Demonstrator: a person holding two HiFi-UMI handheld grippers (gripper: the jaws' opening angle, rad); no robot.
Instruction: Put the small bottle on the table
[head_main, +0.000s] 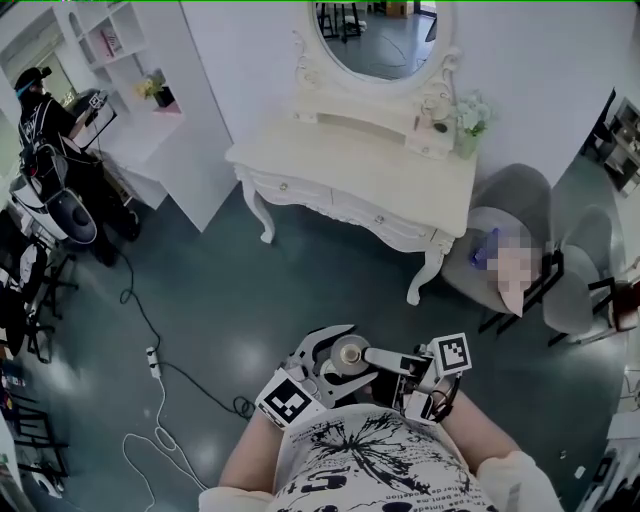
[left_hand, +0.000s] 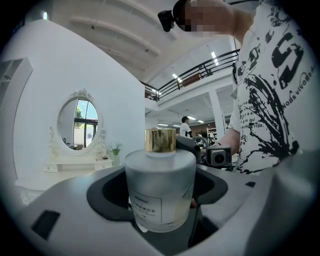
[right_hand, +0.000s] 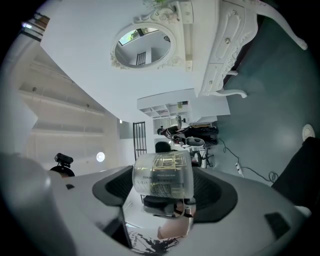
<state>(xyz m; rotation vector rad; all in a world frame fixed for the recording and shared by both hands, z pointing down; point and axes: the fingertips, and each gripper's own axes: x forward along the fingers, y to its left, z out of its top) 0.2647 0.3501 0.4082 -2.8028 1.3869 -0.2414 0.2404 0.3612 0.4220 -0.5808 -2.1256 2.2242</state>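
The small bottle (head_main: 348, 353) is frosted glass with a gold cap, and it is close to my chest, above the floor. My left gripper (head_main: 338, 358) is shut on it from the left. In the left gripper view the bottle (left_hand: 160, 190) stands upright between the jaws. My right gripper (head_main: 372, 358) reaches in from the right and is shut on the same bottle (right_hand: 162, 175), which fills the gap between its pads. The white dressing table (head_main: 350, 165) stands about a step ahead across the floor, also seen as the table (left_hand: 65, 167) at the left.
An oval mirror (head_main: 385, 35) and a small plant (head_main: 470, 120) are on the table's back part. Grey chairs (head_main: 500, 230) stand to its right. A cable with a power strip (head_main: 152, 360) lies on the floor at left, near a white shelf (head_main: 150, 110) and a person (head_main: 40, 110).
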